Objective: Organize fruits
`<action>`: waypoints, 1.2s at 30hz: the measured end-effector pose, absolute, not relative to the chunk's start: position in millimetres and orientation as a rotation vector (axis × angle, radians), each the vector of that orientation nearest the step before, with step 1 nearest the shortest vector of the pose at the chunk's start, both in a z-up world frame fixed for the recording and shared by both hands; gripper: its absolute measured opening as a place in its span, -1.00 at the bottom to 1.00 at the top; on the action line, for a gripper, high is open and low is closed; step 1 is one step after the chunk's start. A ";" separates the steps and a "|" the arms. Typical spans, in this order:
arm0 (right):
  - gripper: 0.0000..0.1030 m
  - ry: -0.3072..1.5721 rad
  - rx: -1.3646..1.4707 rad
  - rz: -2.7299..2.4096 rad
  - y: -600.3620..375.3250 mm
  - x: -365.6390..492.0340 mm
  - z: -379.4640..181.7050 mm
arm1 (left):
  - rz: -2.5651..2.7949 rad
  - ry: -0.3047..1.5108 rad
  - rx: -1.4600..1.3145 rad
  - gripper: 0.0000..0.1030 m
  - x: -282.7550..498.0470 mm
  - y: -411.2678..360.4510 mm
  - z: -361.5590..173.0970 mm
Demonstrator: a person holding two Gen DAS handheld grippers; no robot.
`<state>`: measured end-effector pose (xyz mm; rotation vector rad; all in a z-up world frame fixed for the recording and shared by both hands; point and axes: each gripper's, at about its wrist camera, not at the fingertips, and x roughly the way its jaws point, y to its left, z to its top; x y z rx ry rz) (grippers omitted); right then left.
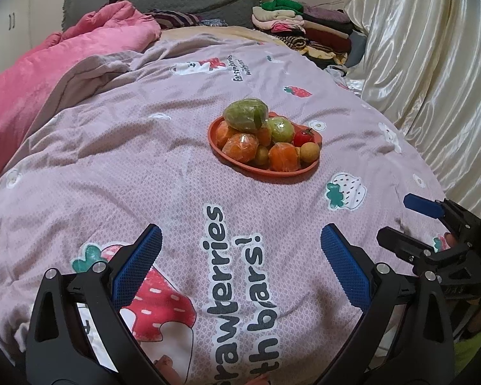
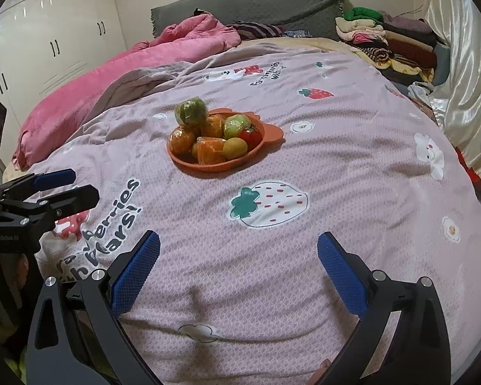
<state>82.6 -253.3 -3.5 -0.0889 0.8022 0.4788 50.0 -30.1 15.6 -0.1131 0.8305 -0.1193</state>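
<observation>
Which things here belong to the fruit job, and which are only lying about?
For the job: the orange plate, the big green fruit, the wrapped oranges, the tomato, and both open grippers, left and right.

Lying about: the pink quilt, the stack of folded clothes, the curtain.

1. The large green fruit (image 1: pixel 245 115) covers most of the wrapped orange fruit beneath it on the orange plate (image 1: pixel 259 168).
2. The plate's far rim hides behind the heap.
3. The right tool (image 1: pixel 413 221) is cut off by the left view's edge.
4. The quilt lettering (image 1: pixel 237 295) runs off the bottom.
</observation>
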 end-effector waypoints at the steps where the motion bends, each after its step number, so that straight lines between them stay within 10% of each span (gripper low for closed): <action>1: 0.91 0.800 -0.092 0.477 -252.8 82.0 -3.5 | -0.117 0.831 -0.114 0.81 50.3 -29.9 15.3; 36: 0.91 0.791 -0.139 0.460 -247.7 76.9 -2.9 | -0.096 0.850 -0.120 0.81 48.4 -27.9 10.7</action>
